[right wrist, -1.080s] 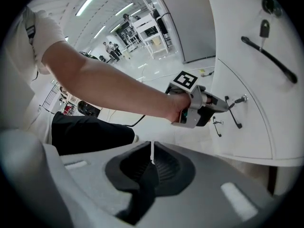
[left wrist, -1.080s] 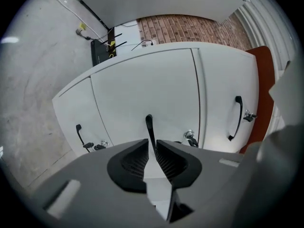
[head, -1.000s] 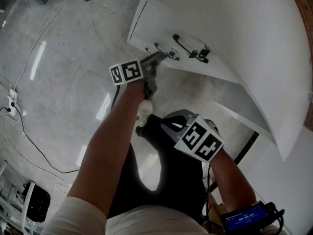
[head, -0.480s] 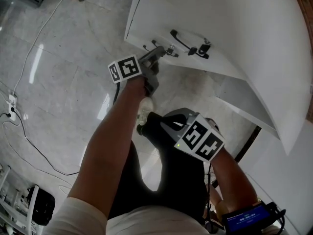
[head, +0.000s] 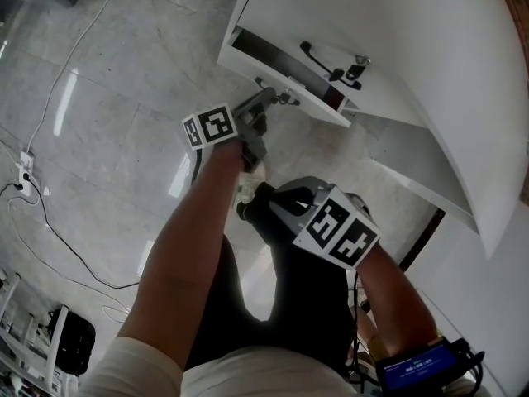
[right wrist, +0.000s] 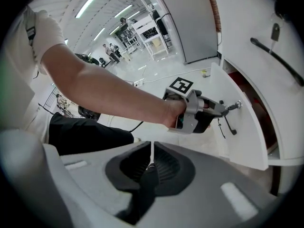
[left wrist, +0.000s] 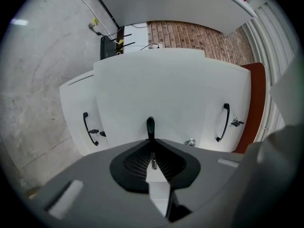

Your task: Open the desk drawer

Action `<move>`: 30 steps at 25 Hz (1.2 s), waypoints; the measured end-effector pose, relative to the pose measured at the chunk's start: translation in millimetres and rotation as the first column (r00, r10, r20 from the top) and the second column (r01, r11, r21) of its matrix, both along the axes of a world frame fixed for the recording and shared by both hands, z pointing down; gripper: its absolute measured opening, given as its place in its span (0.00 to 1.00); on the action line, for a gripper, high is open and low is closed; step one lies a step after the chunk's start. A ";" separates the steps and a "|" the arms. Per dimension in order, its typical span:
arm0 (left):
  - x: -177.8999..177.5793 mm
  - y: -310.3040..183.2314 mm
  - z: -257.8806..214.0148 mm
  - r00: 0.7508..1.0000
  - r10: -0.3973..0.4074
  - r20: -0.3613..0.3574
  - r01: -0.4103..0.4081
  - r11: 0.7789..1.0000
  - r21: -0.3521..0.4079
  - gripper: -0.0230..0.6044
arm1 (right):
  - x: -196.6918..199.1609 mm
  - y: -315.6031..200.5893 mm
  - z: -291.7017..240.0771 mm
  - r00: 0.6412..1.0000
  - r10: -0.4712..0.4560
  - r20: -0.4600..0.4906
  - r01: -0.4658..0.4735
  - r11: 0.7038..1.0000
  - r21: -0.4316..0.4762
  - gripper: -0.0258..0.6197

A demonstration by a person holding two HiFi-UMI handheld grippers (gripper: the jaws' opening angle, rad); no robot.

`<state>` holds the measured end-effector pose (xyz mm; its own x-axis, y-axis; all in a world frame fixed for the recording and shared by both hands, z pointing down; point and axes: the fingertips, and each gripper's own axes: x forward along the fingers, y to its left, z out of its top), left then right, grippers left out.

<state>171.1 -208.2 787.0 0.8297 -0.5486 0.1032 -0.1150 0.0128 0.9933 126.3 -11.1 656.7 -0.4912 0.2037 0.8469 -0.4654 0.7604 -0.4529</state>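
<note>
Nearest the body, the right gripper (right wrist: 151, 164) hangs idle, jaws pressed together on nothing. Ahead, the left gripper (left wrist: 152, 158) is clamped on the black handle (left wrist: 150, 126) of the drawer (head: 273, 77). Change since half a second ago: the drawer front has come away from the white desk (head: 413, 23) and a dark gap shows behind it, so the opening looks partly done. No brand or legible writing; only square markers on the cubes, and a small screen with print too fine to read.

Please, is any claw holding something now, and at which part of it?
The left claw is shut on the black bow handle of the white desk drawer, near one end. The right claw is shut, empty.
</note>
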 end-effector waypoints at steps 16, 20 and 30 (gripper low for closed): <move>-26.1 42.1 3.7 1.000 0.001 0.005 0.000 0.999 -0.041 0.09 | -25.4 15.9 -11.1 0.997 -0.055 0.056 0.057 0.997 -0.044 0.07; -26.3 41.3 3.5 1.000 -0.003 0.009 0.003 0.999 -0.042 0.10 | -23.9 15.9 -12.6 0.996 -0.056 0.065 0.059 0.997 -0.054 0.07; -35.5 59.1 3.3 0.999 0.032 0.041 -0.029 0.998 -0.064 0.15 | -20.6 20.0 -20.6 0.996 -0.064 0.066 0.069 0.995 -0.067 0.07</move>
<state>135.6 -149.1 790.3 0.8403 -0.5141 0.1717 -0.1576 0.0713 0.9849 105.6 8.9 636.1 -0.5268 0.2943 0.7974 -0.3836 0.7549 -0.5320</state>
